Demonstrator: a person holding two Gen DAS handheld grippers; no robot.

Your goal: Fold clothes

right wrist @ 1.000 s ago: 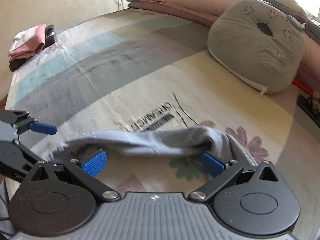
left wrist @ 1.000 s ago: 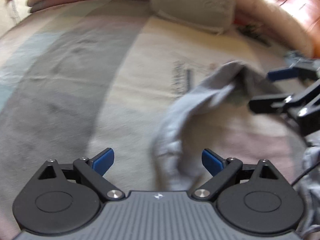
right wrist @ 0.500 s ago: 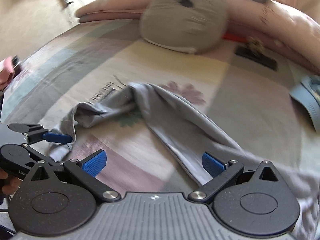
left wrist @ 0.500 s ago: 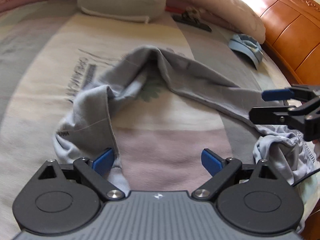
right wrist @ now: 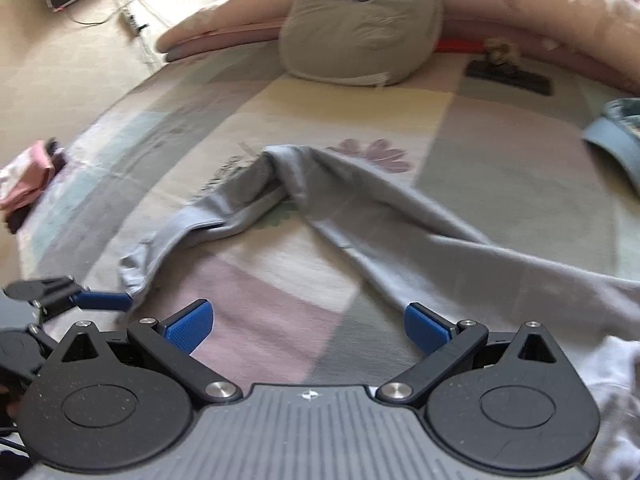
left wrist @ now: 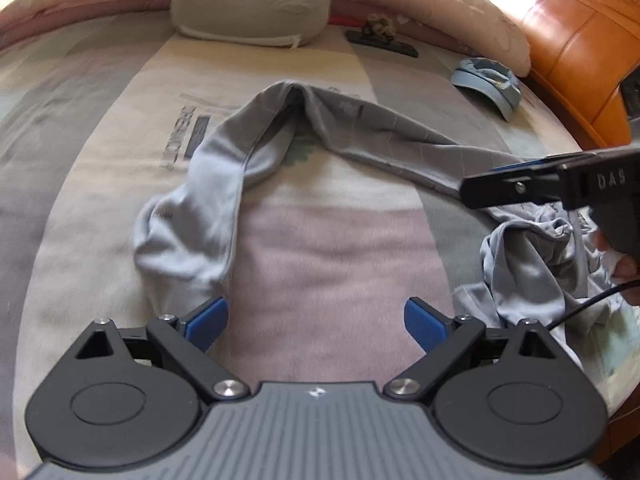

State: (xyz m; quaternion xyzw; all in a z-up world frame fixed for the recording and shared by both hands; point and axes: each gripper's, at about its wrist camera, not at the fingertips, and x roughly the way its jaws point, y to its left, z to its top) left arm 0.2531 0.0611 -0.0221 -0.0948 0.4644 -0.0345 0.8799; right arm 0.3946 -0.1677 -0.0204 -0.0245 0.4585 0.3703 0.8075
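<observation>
A: Starting at the tongs: our left tongs point(left wrist: 316, 318) stand wide open and empty, low over the bed point(left wrist: 332, 264). Our right tongs point(right wrist: 308, 326) are likewise spread, gripping nothing.

B: And the garment?

A: The grey garment point(left wrist: 224, 184) lies ahead of both, draped in an inverted V. Its peak points away from us; one limb runs back toward each pair of tongs.

B: Which is nearer?

A: The left limb's end touches or sits just beside the left tongs' left pad. The right limb passes the right tongs' right pad into a bunched heap.
</observation>
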